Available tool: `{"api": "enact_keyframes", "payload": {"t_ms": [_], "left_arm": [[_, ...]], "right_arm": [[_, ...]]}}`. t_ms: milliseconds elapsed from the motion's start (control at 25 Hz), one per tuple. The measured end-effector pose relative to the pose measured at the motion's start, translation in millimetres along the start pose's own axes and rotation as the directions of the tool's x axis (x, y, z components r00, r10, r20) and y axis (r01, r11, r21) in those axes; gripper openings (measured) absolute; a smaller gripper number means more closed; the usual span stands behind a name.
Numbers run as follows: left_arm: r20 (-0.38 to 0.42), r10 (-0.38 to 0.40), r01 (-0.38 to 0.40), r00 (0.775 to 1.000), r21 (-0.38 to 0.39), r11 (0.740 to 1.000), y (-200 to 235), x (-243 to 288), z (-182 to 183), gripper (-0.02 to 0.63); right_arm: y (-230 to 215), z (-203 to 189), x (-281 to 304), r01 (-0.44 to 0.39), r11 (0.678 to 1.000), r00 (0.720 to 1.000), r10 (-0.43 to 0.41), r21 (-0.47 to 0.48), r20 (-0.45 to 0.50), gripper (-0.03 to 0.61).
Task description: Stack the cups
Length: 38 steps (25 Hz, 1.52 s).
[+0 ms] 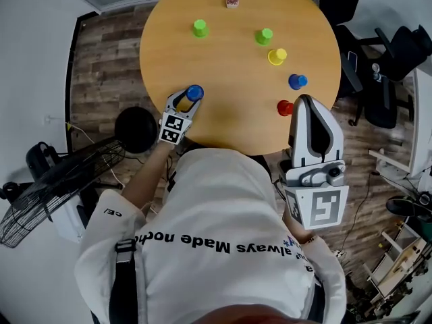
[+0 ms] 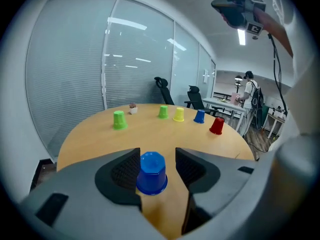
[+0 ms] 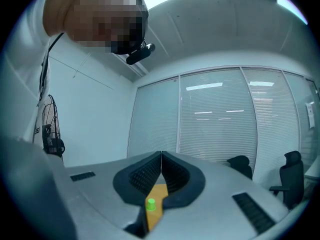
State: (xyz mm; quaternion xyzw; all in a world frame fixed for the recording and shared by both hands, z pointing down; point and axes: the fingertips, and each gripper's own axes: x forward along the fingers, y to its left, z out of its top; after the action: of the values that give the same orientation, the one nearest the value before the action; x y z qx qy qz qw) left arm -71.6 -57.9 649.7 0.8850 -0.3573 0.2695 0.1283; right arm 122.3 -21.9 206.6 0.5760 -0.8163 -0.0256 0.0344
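Blue cup (image 1: 195, 92) stands near edge of table (image 1: 229, 59).

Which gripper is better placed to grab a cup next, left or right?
Left. The left gripper has its jaws open on either side of the near blue cup on the table. The right gripper is shut and empty; the red cup sits beside it, not between its jaws.

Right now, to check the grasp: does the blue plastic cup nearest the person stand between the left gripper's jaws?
Yes, the blue cup sits between the open jaws of the left gripper.
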Motion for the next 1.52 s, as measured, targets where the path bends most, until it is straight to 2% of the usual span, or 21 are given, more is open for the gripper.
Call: {"api": "enact_keyframes", "payload": {"t_ms": [320, 680, 960, 1280, 1520], "left_arm": [[-0.082, -0.008, 0.006, 0.997, -0.023, 1.0, 7.5, 23.7, -30.1, 0.235], [-0.113, -0.011, 0.007, 0.994, -0.033, 0.999, 10.4, 35.0, -33.4, 0.236], [-0.088, -0.022, 0.02, 0.996, -0.028, 0.999, 10.5, 42.2, -16.5, 0.236], [-0.067, -0.049, 0.05, 0.997, 0.02, 0.999, 6.3, 80.4, 11.3, 0.235], [-0.057, -0.06, 0.061, 0.997, 0.016, 0.998, 9.1, 107.1, 32.0, 0.235]], "right_arm": [[-2.8, -3.2, -2.0, 0.012, 1.0, 1.0, -0.012, 0.001, -0.01, 0.028], [-5.6, -5.5, -5.8, 0.033, 0.999, 0.999, -0.033, 0.01, -0.01, 0.028], [-8.6, -7.1, -8.0, 0.051, 0.999, 0.999, -0.051, 0.018, -0.007, 0.028], [-17.7, -8.8, -13.4, 0.084, 0.996, 0.996, -0.084, 0.021, -0.017, 0.028], [-23.1, -10.4, -15.4, 0.103, 0.994, 0.994, -0.103, 0.021, -0.029, 0.028]]}}
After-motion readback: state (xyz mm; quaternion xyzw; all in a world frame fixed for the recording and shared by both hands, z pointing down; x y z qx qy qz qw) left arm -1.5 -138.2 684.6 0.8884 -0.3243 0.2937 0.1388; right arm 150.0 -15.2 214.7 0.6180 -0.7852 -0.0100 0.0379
